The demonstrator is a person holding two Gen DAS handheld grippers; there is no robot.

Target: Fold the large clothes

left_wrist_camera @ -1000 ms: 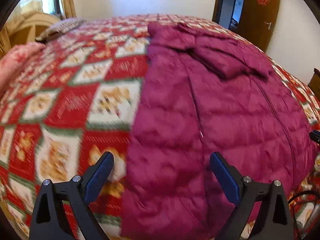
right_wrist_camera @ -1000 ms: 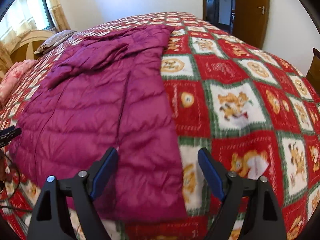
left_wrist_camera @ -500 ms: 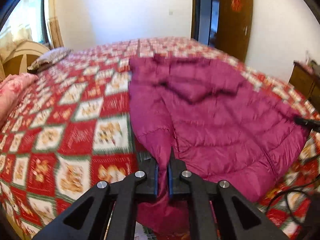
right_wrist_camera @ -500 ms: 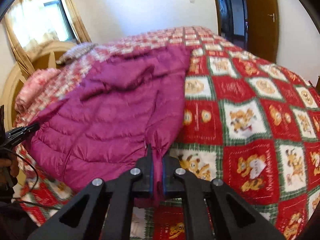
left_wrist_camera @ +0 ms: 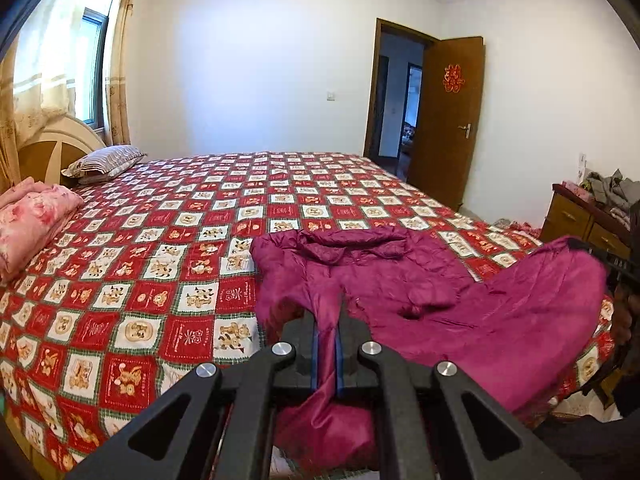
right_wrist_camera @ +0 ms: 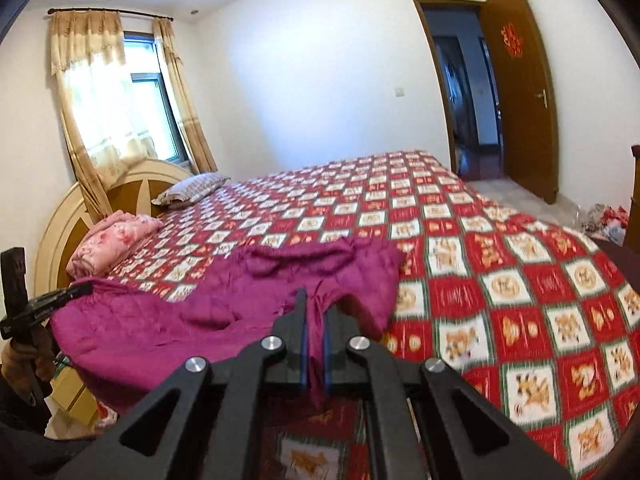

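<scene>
Both grippers, left (left_wrist_camera: 325,346) and right (right_wrist_camera: 314,338), clamped on magenta quilted puffer jacket (left_wrist_camera: 460,312) hem corners, raised above red patchwork bedspread (left_wrist_camera: 160,272), likely for lengthwise fold.

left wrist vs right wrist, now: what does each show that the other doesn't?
Left wrist only: the wooden dresser piled with clothes, and the left gripper shut on the magenta jacket. Right wrist only: the curtain rod, the whole window, and the right gripper shut on the jacket's other corner. Both: the jacket, checked bedspread, striped pillow, pink quilt, open door.
</scene>
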